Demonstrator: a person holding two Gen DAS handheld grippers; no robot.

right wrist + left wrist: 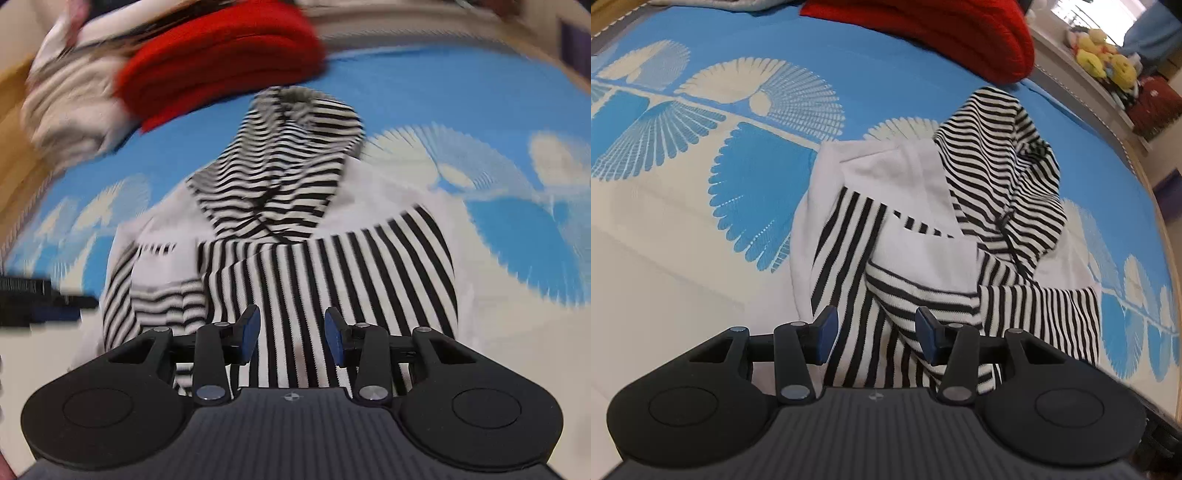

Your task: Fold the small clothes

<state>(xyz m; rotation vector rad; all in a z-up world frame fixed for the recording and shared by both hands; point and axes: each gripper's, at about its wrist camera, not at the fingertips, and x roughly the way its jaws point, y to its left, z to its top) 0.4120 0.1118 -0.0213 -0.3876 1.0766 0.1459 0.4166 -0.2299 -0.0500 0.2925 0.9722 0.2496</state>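
Item: striped hooded top [960,229], black-and-white with plain white panels, lying on a bed spread [849,74] of blue with cream fan motifs, toward its near edge and right-hand side. Condition: partly gathered, not yet folded flat; a striped sleeve or side panel is drawn across the white body, the hood is rumpled above it, and the layers overlap unevenly. Judged remaining: squaring the sides, bringing the hood down and making the final fold. Left gripper [873,334]: fingers parted to a middling gap, poised over the striped panel at the garment's near edge, gripping nothing. Right gripper [291,332]: fingers likewise moderately apart above the vertical stripes, no cloth pinched between them. Adjacent: folded red knit garment [942,33] toward the far edge of the bed, apparently finished. Left wrist view only: shelf with soft toys [1104,59] beyond the bed's right side. Right wrist view only, heavily blurred: a pale striped heap [70,99] left of the red garment, and the left gripper entering at the left margin.
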